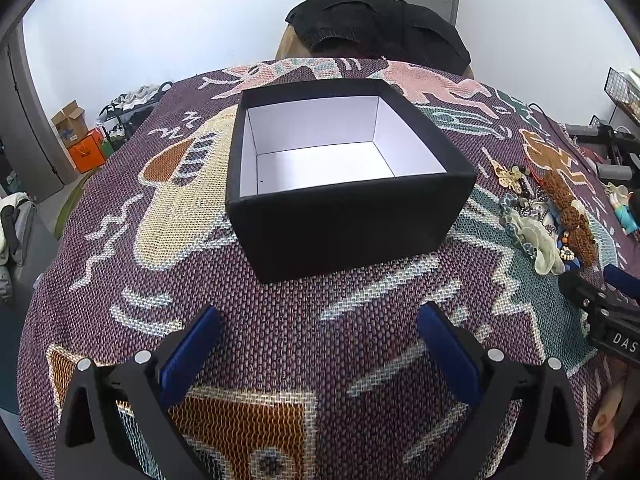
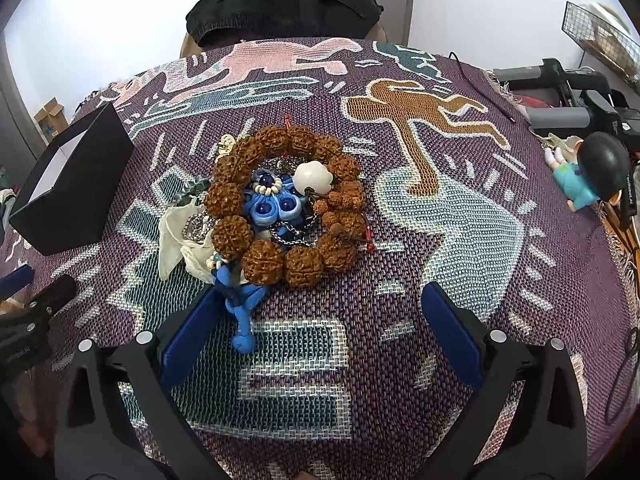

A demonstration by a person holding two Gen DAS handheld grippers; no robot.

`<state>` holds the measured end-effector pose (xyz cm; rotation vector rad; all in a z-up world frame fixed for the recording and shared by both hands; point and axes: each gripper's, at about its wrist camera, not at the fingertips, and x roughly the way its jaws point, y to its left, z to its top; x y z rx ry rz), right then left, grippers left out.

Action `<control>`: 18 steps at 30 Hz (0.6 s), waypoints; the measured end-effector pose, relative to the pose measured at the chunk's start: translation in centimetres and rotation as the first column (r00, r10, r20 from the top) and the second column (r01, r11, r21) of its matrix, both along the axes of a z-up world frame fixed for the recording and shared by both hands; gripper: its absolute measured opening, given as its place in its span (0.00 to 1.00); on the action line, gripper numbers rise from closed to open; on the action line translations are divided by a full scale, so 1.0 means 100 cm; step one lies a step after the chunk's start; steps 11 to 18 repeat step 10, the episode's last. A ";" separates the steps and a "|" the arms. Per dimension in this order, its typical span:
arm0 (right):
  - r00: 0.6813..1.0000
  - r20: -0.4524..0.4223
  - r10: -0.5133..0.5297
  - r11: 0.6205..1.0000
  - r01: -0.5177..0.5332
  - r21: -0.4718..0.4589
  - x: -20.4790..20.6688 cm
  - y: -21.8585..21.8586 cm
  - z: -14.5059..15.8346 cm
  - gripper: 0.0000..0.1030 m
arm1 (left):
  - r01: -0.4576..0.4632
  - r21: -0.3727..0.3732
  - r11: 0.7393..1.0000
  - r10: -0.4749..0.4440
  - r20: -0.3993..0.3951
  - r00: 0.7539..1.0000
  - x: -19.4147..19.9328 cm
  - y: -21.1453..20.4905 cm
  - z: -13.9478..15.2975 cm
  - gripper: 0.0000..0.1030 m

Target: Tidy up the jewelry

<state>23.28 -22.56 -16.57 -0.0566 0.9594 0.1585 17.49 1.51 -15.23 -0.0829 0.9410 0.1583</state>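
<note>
Jewelry heaped on the bench right of the empty black box (image 1: 340, 168): its knobbly brown bead bracelet (image 2: 286, 200) looks rigid-beaded yet floppy, best pinched across one bead by the spread-open right claw (image 2: 320, 320); left claw (image 1: 320, 344) gapes empty.

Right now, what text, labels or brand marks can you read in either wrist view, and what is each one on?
"DAS": white letters on the right gripper body, cut off by the frame edge.
Print on the left gripper body: too blurred to read.
Print on the camera strap near the figurine: too small to read.
</note>
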 end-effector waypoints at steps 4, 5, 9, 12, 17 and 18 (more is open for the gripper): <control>1.000 0.000 0.000 1.000 0.000 0.001 0.000 0.000 -0.001 0.96 | -0.002 0.003 1.000 0.002 -0.004 1.000 0.001 0.000 0.000 0.93; 1.000 0.000 0.000 1.000 0.000 0.001 0.000 -0.001 -0.001 0.96 | -0.003 0.004 1.000 0.003 -0.004 1.000 0.002 0.000 0.000 0.93; 1.000 0.000 0.000 1.000 0.000 0.002 0.000 0.000 -0.001 0.96 | -0.003 0.004 1.000 0.003 -0.003 1.000 0.001 0.000 0.000 0.93; 1.000 0.000 0.000 1.000 0.000 0.002 0.000 0.000 -0.001 0.96 | -0.003 0.004 1.000 0.003 -0.003 1.000 0.001 0.001 0.000 0.93; 1.000 0.000 0.000 1.000 0.000 0.002 0.000 0.000 -0.001 0.96 | -0.003 0.004 1.000 0.003 -0.003 1.000 0.001 0.001 0.000 0.93; 1.000 0.000 0.000 1.000 0.000 0.002 0.000 0.000 -0.001 0.96 | -0.003 0.004 1.000 0.003 -0.003 1.000 0.001 0.001 0.000 0.93</control>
